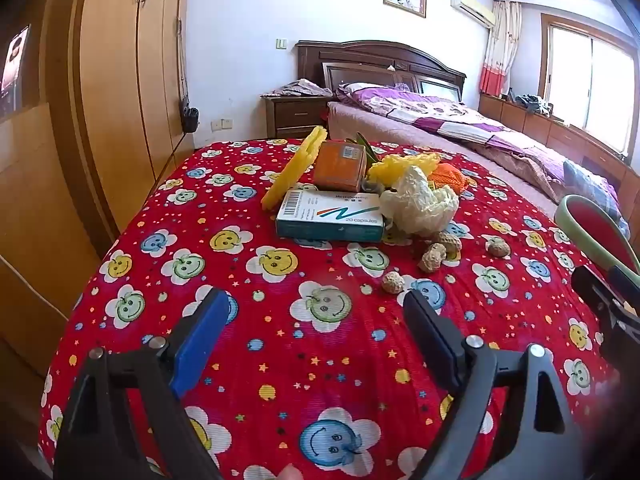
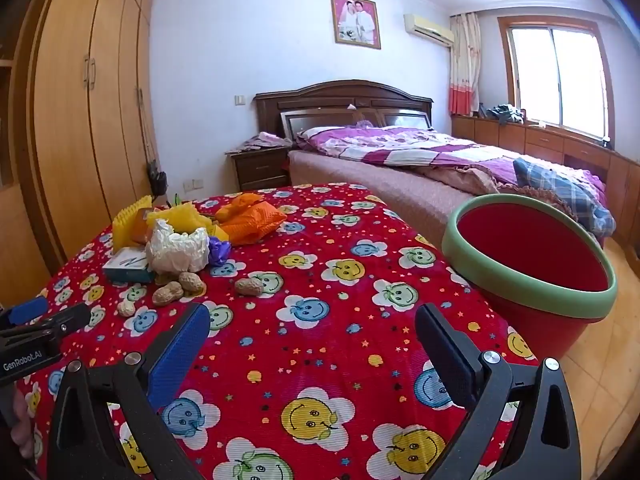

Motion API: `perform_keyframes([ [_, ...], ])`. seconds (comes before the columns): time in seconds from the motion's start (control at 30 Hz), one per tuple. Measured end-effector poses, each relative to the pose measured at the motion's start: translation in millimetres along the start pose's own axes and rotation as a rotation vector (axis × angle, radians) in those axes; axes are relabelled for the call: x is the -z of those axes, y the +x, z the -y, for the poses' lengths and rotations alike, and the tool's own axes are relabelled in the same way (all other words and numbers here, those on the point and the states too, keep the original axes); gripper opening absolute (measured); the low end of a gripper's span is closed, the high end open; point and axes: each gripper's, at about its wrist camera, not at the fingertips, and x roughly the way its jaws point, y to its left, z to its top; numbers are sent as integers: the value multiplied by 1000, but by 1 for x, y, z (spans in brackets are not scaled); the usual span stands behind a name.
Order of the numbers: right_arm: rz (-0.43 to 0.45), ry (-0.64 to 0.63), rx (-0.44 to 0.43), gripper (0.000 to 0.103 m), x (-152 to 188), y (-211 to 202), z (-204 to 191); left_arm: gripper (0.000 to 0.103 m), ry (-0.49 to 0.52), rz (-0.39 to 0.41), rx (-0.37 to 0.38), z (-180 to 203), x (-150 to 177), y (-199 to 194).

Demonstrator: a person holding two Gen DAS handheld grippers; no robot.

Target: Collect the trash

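Note:
Trash lies piled on a table with a red smiley-flower cloth (image 1: 280,320) (image 2: 320,320): a white-and-teal capsule box (image 1: 330,216) (image 2: 126,266), an orange box (image 1: 340,166), yellow foam netting (image 1: 294,168) (image 2: 130,222), a crumpled white wrapper (image 1: 418,204) (image 2: 178,250), orange netting (image 2: 250,218) and several peanut shells (image 1: 432,256) (image 2: 168,292). A red bin with a green rim (image 2: 532,264) (image 1: 596,224) stands at the table's right edge. My left gripper (image 1: 316,316) hovers open, short of the shells. My right gripper (image 2: 312,332) is open over bare cloth, left of the bin.
A wooden wardrobe (image 1: 116,80) lines the left wall. Beyond the table are a bed with a purple quilt (image 2: 420,148) and a nightstand (image 2: 262,168). Wooden floor (image 2: 600,360) shows to the right of the bin.

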Motion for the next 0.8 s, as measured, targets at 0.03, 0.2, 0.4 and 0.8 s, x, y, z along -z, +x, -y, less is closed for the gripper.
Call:
perform_keyframes([
  [0.03, -1, 0, 0, 102, 1, 0, 1, 89, 0, 0, 1, 0, 0, 0],
  [0.2, -2, -1, 2, 102, 0, 1, 1, 89, -2, 0, 3, -1, 0, 0],
  [0.4, -3, -1, 1, 102, 1, 1, 1, 89, -3, 0, 3, -1, 0, 0],
  [0.8, -5, -1, 1, 102, 0, 1, 1, 89, -6, 1, 4, -1, -3, 2],
])
